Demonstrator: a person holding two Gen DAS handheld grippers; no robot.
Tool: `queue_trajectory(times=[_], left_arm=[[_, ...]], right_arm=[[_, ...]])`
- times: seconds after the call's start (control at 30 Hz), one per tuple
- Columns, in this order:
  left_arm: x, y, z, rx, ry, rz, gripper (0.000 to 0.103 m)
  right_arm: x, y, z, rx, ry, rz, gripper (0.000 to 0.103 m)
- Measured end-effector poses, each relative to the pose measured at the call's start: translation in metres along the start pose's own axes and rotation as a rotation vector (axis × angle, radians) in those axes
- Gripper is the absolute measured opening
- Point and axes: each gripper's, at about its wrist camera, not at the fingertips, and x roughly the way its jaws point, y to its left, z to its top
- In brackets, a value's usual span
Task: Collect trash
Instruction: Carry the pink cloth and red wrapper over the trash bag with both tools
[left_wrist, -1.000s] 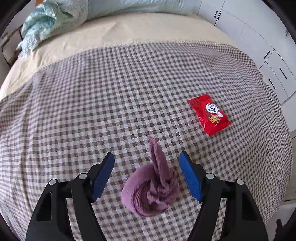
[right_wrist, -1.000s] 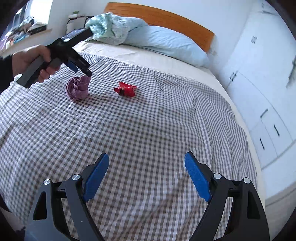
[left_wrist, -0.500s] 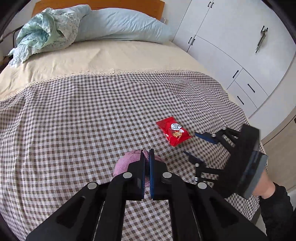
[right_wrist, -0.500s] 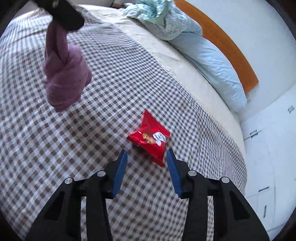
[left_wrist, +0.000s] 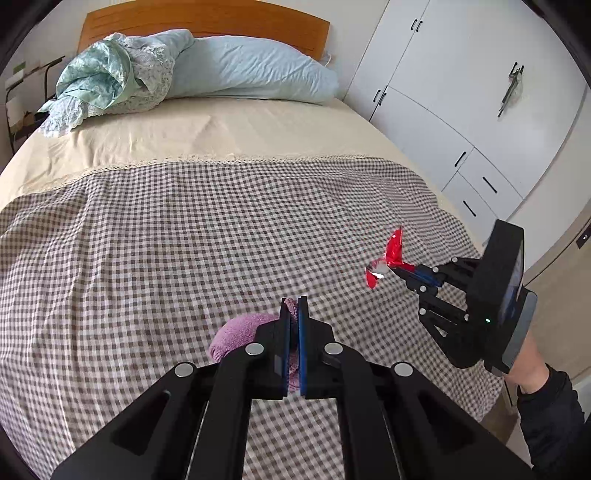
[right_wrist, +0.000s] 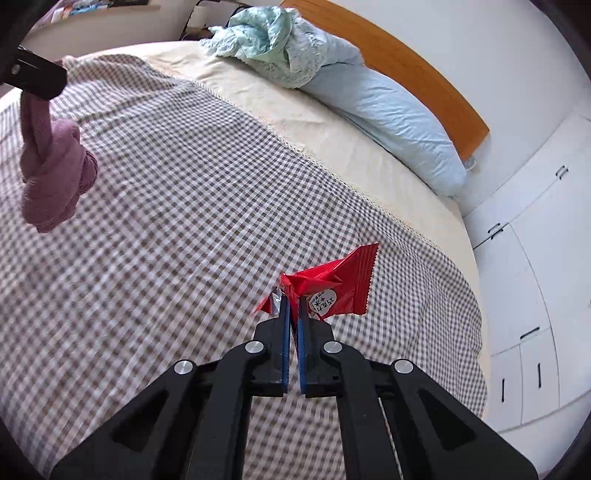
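- Left wrist view: your left gripper (left_wrist: 292, 306) is pinched tight on the top of the knotted purple cloth bundle (left_wrist: 236, 334), low in the middle. It holds only a thin tail, so a quick swing could make the bundle slip out and drop onto the checked bedspread (left_wrist: 166, 240).
- Right wrist view: your right gripper (right_wrist: 292, 308) is clamped on a corner of the shiny red snack wrapper (right_wrist: 332, 284), at the lower middle. The foil is slick and crumpled, so a shake could pull it loose.

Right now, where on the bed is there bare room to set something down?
The checked blanket is bare from its lace edge down to the left claw. The cream sheet between blanket and blue pillow is bare too. It is crowded at the headboard, where the crumpled green cloth lies.
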Motion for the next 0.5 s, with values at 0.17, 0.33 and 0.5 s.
queue_trajectory(times=[0.17,0.33,0.5], left_arm=[[-0.067,-0.058,-0.024,0.064,-0.025,-0.034,0.000],[-0.121,-0.125,-0.063,0.123,-0.038,-0.102,0.000],[-0.157,-0.193,-0.118,0.165,-0.025,-0.206,0.001]], right_arm=[[-0.110,-0.020,-0.053,0.113,-0.016,0.016,0.003],[-0.222,-0.034,-0.133,0.251,-0.038,0.024,0.003],[-0.305,-0.023,-0.240,0.354,-0.016,-0.013,0.004]])
